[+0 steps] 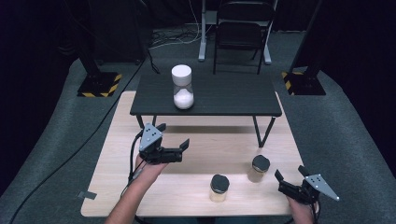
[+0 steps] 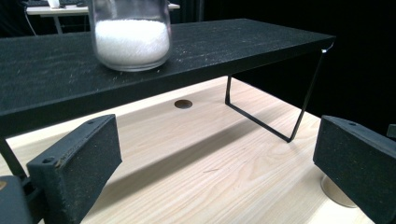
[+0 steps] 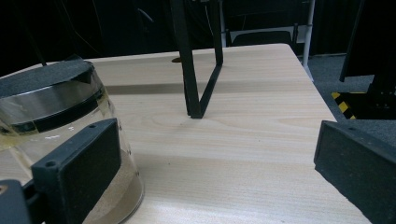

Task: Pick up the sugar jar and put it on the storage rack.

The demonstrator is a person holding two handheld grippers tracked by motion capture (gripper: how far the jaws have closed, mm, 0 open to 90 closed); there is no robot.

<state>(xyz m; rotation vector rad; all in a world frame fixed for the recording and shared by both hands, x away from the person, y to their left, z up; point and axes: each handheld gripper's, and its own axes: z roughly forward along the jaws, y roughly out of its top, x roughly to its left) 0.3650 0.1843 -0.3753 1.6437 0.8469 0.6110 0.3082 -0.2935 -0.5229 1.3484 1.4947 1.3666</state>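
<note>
Jars with black lids, two of them, stood on the pale wooden table (image 1: 121,154): near jar (image 1: 219,187) toward the front edge, far jar (image 1: 260,168) just right of it and a little farther back, both holding tan powder. Right gripper (image 1: 292,182) hovered beside the far jar, jaws apart, holding nothing; in the right gripper view that jar (image 3: 70,140) sat close behind the left jaw, not clamped. Left gripper (image 1: 173,140) hung over the table's middle, jaws wide apart, empty, facing the black shelf (image 1: 205,95). White-lidded jar (image 1: 182,87) of white grains stood on the shelf, well apart from both grippers; left gripper view showed its base (image 2: 131,39).
</note>
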